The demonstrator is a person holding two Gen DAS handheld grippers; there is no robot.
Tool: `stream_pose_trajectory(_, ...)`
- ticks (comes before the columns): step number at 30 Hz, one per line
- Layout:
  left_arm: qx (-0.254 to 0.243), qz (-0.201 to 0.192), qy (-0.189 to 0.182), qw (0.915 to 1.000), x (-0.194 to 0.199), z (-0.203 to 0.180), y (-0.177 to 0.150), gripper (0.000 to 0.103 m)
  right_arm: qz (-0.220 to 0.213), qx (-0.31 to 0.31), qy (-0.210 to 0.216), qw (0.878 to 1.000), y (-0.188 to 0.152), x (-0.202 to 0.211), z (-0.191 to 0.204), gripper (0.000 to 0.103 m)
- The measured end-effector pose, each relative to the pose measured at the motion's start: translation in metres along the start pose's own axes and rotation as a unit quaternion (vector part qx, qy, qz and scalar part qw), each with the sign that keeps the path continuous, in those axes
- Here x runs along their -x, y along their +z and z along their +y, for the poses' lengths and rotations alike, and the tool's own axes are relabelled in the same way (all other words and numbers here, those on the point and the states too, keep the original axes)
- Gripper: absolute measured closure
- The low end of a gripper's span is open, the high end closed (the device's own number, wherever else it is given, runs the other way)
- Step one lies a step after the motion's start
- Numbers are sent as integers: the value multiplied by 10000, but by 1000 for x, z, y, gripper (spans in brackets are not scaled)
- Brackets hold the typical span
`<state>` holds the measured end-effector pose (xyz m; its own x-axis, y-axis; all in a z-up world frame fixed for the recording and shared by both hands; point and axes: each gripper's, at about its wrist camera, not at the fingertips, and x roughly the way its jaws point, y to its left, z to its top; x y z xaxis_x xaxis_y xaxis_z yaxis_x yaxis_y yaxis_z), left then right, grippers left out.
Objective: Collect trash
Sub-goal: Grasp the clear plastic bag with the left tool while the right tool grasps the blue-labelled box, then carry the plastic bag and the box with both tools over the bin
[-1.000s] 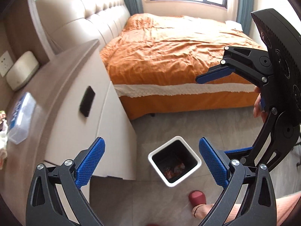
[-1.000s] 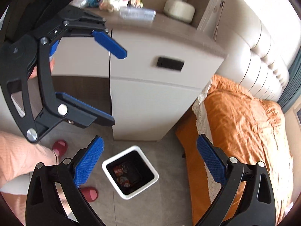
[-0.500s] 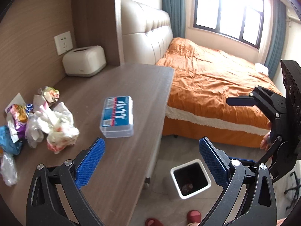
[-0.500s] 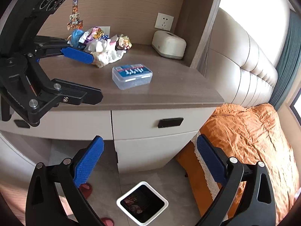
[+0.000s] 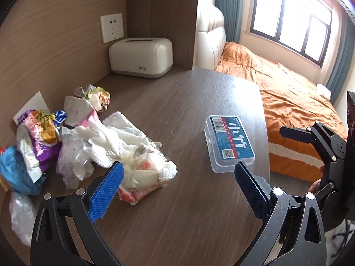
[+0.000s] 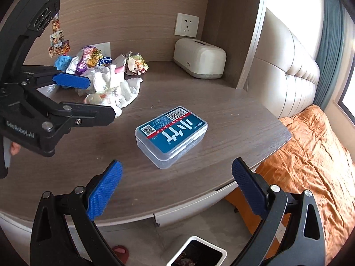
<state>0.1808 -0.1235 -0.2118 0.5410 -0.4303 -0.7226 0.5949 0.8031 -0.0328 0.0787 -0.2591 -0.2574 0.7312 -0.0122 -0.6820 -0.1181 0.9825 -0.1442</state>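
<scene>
Both tongs are held apart with nothing between their blue pads. Left tongs [image 5: 177,190] are poised above the brown worktop [image 5: 199,102], their left pad overlapping the near edge of a crumpled trash pile [image 5: 93,141] in the left wrist view; whether that pad is touching the pile cannot be told. Right tongs [image 6: 177,188] are held over the worktop's front edge, just short of a clear plastic box with a blue label [image 6: 172,135], which is laid flat near the rounded corner, well apart from the pile. The trash is made up of white tissue, clear plastic film, a purple snack wrapper [image 5: 37,137], a blue bag [image 5: 13,173] and a balled printed wrapper [image 5: 97,95], all gathered against the wood-panelled wall. A white tissue box [image 5: 141,57] is set in the back corner beneath a wall socket [image 5: 112,27]. Below the worktop, on the floor, a white square trash bin [image 6: 197,253] with scraps inside is seen. An orange-covered bed [image 5: 284,102] is seen beyond.
</scene>
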Motion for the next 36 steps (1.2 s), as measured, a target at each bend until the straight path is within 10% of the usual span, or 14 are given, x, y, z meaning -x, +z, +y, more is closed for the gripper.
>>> stream_pose_trajectory(9, -203, 286, -197, 9992, -33, 15, 4, 7, 34, -647, -481, 9967, 15, -38, 9, 5)
stream_pose_trajectory(15, -60, 356, -410, 9985, -45, 26, -2, 42, -8, -739, -594, 9955, 20, -49, 10, 6)
stream_pose_trajectory(17, -91, 333, -450, 9984, -43, 26, -3, 49, -43, -723, -534, 9959, 19, -50, 11, 23)
stream_pose_trajectory(36, -632, 93, -496, 9967, -10, -13, 1, 52, -290, -796, -333, 9958, 4, -1, -22, 33)
